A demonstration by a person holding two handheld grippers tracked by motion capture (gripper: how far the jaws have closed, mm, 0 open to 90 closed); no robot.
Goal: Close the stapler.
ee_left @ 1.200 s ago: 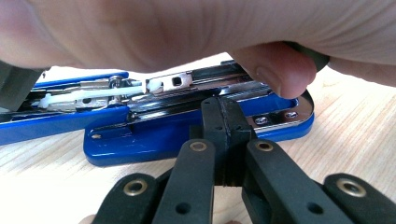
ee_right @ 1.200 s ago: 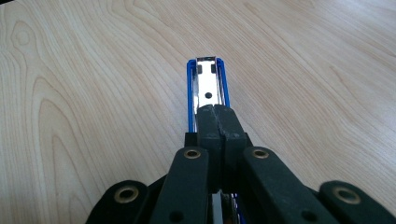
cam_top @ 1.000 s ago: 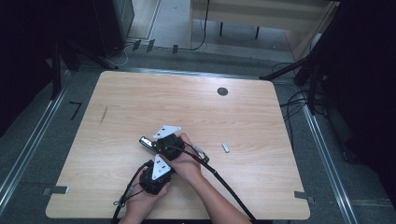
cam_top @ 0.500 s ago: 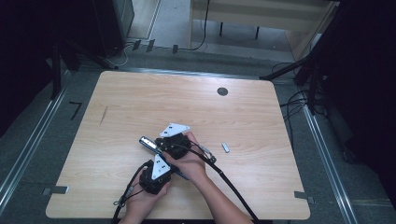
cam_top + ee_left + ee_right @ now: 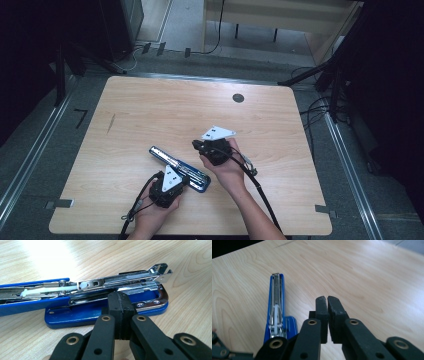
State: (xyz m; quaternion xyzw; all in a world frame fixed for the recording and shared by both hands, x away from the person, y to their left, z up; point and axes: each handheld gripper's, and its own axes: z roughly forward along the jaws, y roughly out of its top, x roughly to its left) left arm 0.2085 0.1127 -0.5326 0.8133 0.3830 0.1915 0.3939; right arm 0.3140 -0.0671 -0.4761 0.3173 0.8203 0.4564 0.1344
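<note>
Stapler [image 5: 179, 168] opened flat | left tongs [image 5: 176, 180] clenched against base | right tongs [image 5: 199, 146] clenched, just beside

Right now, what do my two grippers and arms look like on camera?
Both the left gripper and the right gripper are black, each topped by a grey three-cornered plate with small dark marks. Jaws are matte black links with brass-coloured rivets. Black cables trail back. Forearms are bare, no sleeves in view.

place: lab | bare wooden table [image 5: 150, 105] | metal floor rails [image 5: 30, 160] | loose cables [image 5: 320, 112]
</note>
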